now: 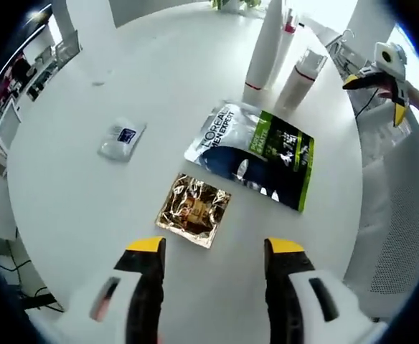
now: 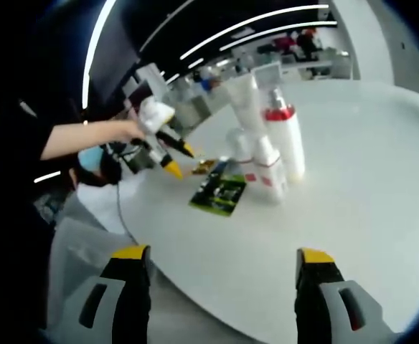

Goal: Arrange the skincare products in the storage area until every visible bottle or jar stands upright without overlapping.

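— Gold foil sachet (image 1: 194,209) is seen nearest the left gripper (image 1: 214,252), jaws spread, nothing held.
— Bottles (image 2: 270,143) are stood upright mid-desk (image 2: 353,186); right gripper (image 2: 222,264) is likewise parted, empty.

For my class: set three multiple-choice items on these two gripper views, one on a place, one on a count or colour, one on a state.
1. Where does the gold foil sachet lie?
A. beside the dark L'Oreal pouch
B. under the bottles
C. off the table

2. What colour are the left gripper's jaw tips?
A. red
B. yellow
C. blue

3. How are the white bottles placed?
A. lying flat
B. stacked
C. standing upright

Answers: 1 A, the sachet sits next to the pouch; 2 B, both tips are yellow; 3 C, the bottles rise from the tabletop.
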`<state>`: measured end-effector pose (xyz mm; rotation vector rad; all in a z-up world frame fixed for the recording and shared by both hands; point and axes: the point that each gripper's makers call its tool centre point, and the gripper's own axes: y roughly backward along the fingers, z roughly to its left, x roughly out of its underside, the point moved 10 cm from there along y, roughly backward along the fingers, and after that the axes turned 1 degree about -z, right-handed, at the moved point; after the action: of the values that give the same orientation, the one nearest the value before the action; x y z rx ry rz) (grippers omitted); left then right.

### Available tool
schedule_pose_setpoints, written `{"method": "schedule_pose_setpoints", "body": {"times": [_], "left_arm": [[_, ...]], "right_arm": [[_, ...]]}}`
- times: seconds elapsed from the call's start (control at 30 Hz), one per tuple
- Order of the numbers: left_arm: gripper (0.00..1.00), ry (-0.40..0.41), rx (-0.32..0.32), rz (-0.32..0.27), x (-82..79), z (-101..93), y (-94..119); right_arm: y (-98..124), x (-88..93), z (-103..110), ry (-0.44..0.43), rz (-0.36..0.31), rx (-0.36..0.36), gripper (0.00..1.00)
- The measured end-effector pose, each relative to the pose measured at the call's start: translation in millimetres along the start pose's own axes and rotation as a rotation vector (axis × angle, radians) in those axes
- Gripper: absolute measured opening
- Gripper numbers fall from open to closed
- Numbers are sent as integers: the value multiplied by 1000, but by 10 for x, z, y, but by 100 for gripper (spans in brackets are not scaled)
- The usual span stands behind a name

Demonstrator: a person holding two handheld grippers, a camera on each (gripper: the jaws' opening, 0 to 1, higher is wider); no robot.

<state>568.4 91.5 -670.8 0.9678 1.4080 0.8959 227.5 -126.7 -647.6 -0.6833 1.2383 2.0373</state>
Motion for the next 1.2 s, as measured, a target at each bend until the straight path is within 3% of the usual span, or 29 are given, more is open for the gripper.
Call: {"method": "schedule_pose_setpoints", "body": {"times": [0.13, 0.4, 0.73, 0.9, 1.07, 1.2], "left_arm": [[60, 39, -12, -16, 46, -49, 77], [67, 153, -16, -133, 106, -274, 259], [75, 236, -29, -199, 186, -567, 353], [76, 272, -79, -278, 186, -703, 472], [78, 361, -129, -376, 243, -898, 576], [80, 403, -137, -406, 338, -1090, 611]], "right_arm": [[0, -2, 3, 1, -3, -1, 86], [-2, -4, 21, 12, 1, -7, 85], [-13, 6, 47, 34, 15, -23, 84], [-6, 0, 54, 39, 11, -25, 83], [-6, 2, 61, 38, 10, -30, 83], [-4, 0, 67, 45, 10, -31, 83]]}}
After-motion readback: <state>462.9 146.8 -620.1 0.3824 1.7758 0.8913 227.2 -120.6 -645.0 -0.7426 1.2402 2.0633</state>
